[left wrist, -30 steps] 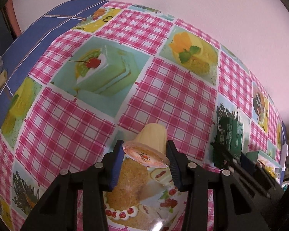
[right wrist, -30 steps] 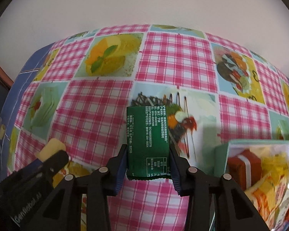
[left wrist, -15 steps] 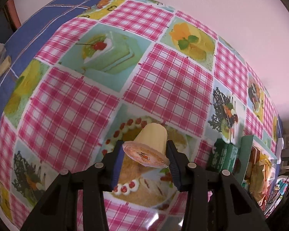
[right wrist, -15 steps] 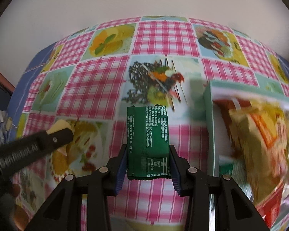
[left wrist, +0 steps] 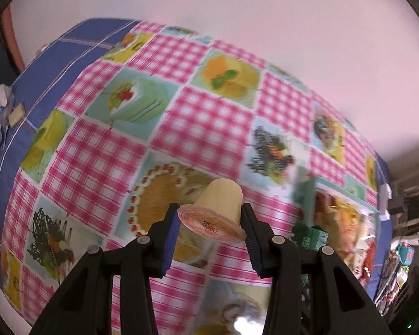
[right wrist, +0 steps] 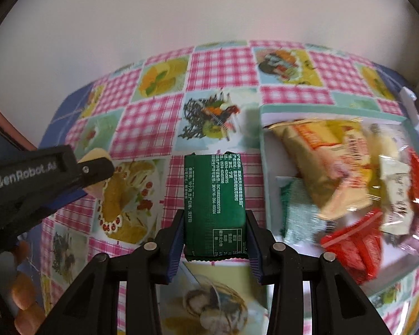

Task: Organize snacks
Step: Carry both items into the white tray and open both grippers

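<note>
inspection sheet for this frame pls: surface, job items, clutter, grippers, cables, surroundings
Surface: pink gingham tablecloth with cake pictures, blue border at its left edge.
Job's things: cream jelly cup with orange foil lid; dark green printed snack packet; mint-rimmed box with a clear wall holding yellow, red and pale green wrappers.
Clutter: small white and yellow bits beyond the table's left edge, too small to identify.
Grippers: left gripper shut on the cup; right gripper shut on the packet, left of the box.
Cables: nothing seen.
Surroundings: plain pale wall; blurred shelving at right.
</note>
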Tool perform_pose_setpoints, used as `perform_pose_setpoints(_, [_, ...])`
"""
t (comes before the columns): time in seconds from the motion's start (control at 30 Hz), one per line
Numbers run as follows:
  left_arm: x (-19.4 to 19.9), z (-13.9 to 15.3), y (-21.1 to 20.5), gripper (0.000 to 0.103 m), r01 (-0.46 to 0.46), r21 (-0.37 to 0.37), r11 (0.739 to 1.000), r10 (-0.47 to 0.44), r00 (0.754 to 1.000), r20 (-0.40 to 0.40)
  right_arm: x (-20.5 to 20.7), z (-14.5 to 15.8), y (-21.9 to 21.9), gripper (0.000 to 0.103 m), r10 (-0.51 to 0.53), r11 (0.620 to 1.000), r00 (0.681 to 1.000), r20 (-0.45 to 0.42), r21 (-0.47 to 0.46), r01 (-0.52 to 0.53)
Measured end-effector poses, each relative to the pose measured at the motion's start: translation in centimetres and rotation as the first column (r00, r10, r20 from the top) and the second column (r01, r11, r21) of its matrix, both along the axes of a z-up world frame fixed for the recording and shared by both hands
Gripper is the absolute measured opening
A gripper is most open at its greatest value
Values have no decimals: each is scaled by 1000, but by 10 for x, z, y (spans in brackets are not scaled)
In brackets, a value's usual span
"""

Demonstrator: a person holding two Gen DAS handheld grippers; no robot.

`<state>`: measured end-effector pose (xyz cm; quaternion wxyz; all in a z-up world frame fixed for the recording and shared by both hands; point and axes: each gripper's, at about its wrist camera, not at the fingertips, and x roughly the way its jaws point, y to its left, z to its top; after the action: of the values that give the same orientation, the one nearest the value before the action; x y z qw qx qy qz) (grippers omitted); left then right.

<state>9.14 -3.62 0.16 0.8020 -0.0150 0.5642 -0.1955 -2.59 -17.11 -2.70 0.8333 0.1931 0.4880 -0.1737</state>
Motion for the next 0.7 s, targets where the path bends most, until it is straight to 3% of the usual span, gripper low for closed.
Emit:
perform_pose_setpoints(0.13, [-3,17,-14,45,33,-6,999,-33,999,43,-18,12,-8,42,-40,999,999,23,6,40])
perform_pose_setpoints(0.37, [-35,28,-32,45,107,-62,992,-103,993,53,-58,30,-38,42,-149,989,988,50,1,149])
perform_pose_setpoints(0.7, [-90,0,-88,45,289,-70,955,-292,956,-36,-115,17,-109,43,-363,932,931,-32,-4,363])
